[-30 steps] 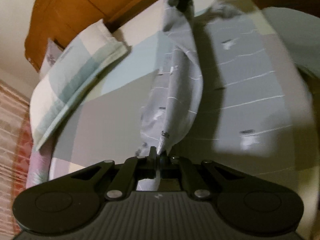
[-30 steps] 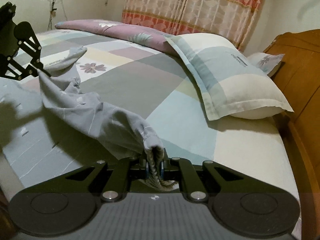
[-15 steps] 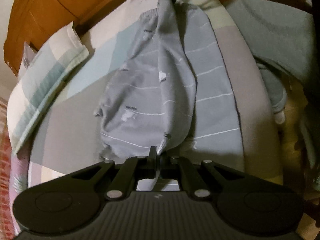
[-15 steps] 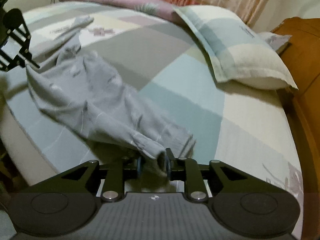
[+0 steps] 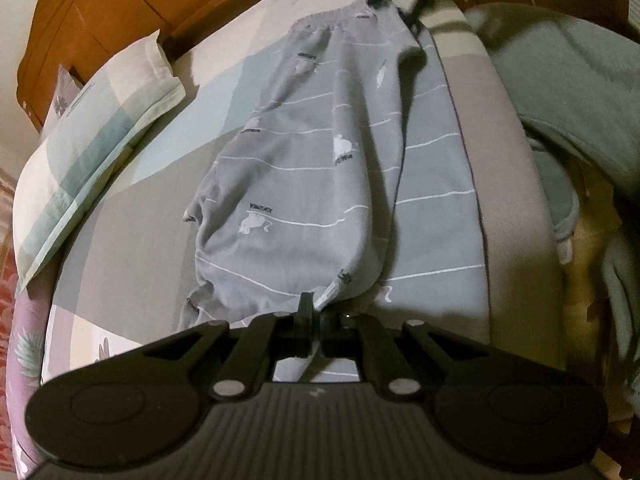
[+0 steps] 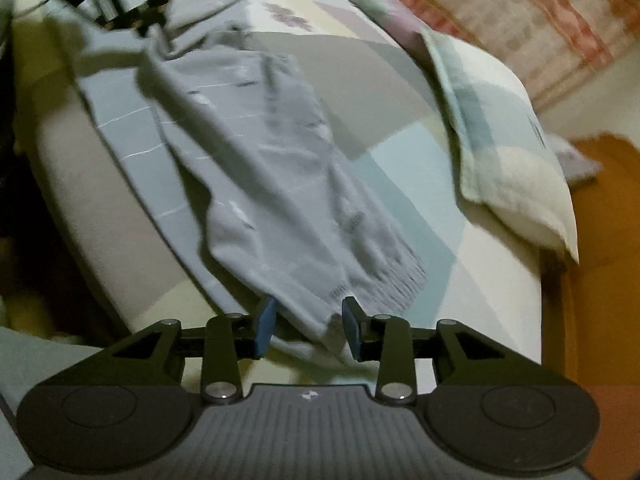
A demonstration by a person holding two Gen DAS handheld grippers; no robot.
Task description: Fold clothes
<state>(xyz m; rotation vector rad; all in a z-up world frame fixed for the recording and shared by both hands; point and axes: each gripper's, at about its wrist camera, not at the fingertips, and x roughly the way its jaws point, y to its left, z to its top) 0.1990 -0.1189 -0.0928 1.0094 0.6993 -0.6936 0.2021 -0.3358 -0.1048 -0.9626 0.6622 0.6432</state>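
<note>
We see the grey trousers (image 5: 304,184) now lying flat along the bed (image 5: 132,248), where a second ago they hung bunched between the two tools. The left gripper (image 5: 316,312) keeps its fingers closed on the cuff end. The right gripper (image 6: 308,320) is opening its fingers (the waistband lies loose between them), beside the pillow (image 6: 500,152).

A bed (image 5: 132,280) with patchwork sheet, checked pillow (image 6: 508,152), wooden headboard (image 5: 100,12) and striped curtain (image 6: 520,12).
</note>
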